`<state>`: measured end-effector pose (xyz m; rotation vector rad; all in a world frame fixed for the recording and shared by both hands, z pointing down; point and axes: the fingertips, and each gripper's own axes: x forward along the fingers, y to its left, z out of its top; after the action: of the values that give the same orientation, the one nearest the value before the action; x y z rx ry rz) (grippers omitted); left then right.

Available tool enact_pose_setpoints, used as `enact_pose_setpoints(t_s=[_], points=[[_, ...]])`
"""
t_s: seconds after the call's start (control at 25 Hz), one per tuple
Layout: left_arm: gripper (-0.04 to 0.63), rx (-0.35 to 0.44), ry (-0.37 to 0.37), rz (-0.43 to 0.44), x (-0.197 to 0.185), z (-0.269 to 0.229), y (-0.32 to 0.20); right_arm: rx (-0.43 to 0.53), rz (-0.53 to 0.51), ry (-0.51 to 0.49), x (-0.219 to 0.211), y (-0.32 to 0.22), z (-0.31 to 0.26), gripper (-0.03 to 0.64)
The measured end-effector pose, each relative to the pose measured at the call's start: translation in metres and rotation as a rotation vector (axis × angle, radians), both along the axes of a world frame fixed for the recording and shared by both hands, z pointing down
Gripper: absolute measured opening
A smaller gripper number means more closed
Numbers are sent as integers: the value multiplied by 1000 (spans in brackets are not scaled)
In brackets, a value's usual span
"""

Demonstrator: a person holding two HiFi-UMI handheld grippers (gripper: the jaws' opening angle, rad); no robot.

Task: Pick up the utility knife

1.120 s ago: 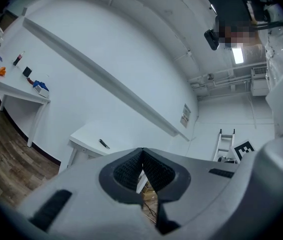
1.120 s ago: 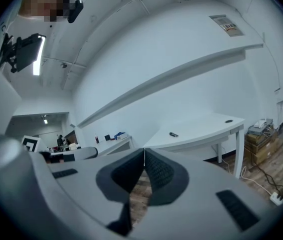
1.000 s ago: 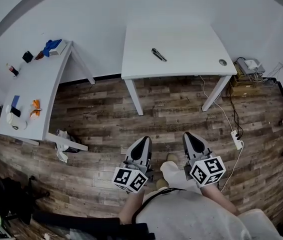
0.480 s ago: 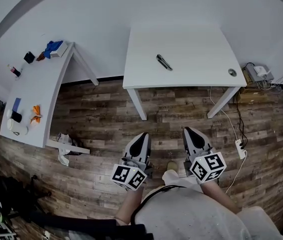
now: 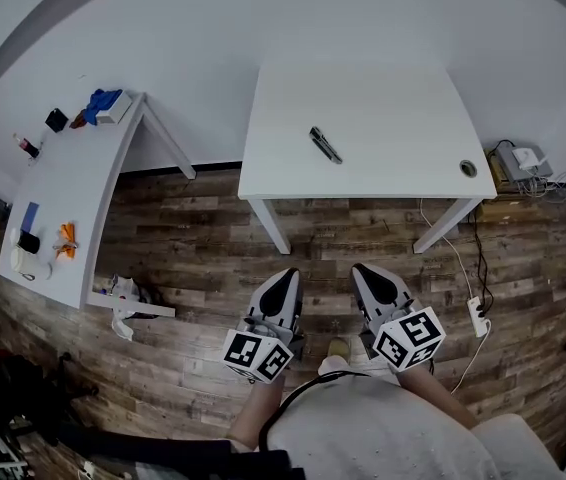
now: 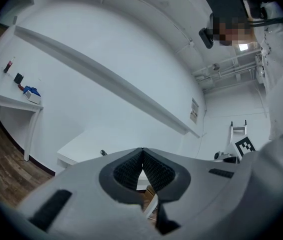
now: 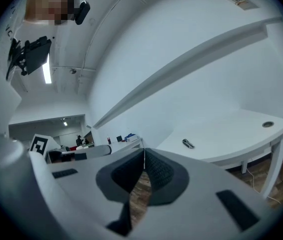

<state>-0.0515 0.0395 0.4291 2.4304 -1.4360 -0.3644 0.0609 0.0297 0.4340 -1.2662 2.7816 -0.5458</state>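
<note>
A dark utility knife point(image 5: 324, 144) lies near the middle of a white table point(image 5: 393, 173) ahead of me; it also shows small in the right gripper view point(image 7: 188, 143) and as a speck in the left gripper view point(image 6: 103, 153). My left gripper point(image 5: 283, 281) and right gripper point(image 5: 371, 276) hang side by side over the wooden floor, well short of the table's near edge. Both point level toward the table. Each has its jaws shut tip to tip with nothing between them point(image 6: 142, 150) point(image 7: 144, 152).
A second white table point(image 5: 73, 183) at the left carries a blue cloth point(image 5: 101, 101), small boxes and orange bits. A power strip point(image 5: 478, 313) and cables lie on the floor at the right, with boxes point(image 5: 519, 158) by the wall. The table has a cable hole point(image 5: 468, 168).
Both grippers and the camera have moved forward toward the white table, which now looks larger and closer. The jaws stay shut.
</note>
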Motion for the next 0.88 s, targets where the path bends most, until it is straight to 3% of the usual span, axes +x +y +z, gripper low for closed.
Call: enact_pose_setpoints(t_s=[0.32,0.88], points=[[6,8,-15,-54,-1,-4,-23,8,-22,-13,12,-27,-3,8],[6,-9,-22,-3,15,-3,-45,-11,0,-47,23,-48,0,8]])
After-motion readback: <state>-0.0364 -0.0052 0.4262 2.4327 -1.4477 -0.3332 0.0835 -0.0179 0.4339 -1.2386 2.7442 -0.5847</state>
